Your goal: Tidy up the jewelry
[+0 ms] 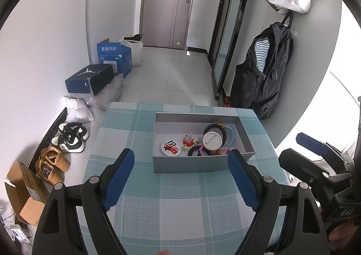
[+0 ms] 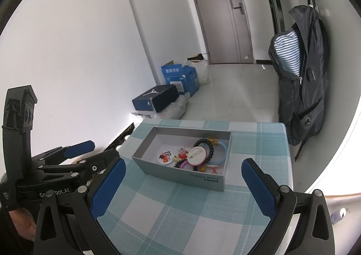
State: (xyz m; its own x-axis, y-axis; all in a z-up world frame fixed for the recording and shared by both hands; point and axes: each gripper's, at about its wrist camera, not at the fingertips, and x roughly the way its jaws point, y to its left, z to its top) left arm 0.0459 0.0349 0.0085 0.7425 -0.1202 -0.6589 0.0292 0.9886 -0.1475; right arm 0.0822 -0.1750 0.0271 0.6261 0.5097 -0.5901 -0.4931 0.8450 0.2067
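Shoes (image 1: 67, 137) and a dark shoebox (image 1: 90, 79) sit on the floor at far left. Left gripper (image 1: 180, 167) hovers over the checked desk (image 1: 180, 205), jaws wide apart, nothing between them. Just ahead on the desk sits an open grey box (image 1: 198, 164) holding the jewelry: white badge (image 1: 170, 149), black bead bracelet (image 1: 216, 131), blue ring (image 1: 232, 135), small mixed trinkets, all crowded toward the box's right end. Right gripper (image 2: 183, 181) also spread open and empty, near the box. Black backpack (image 1: 264, 74) hangs on the wall at right.
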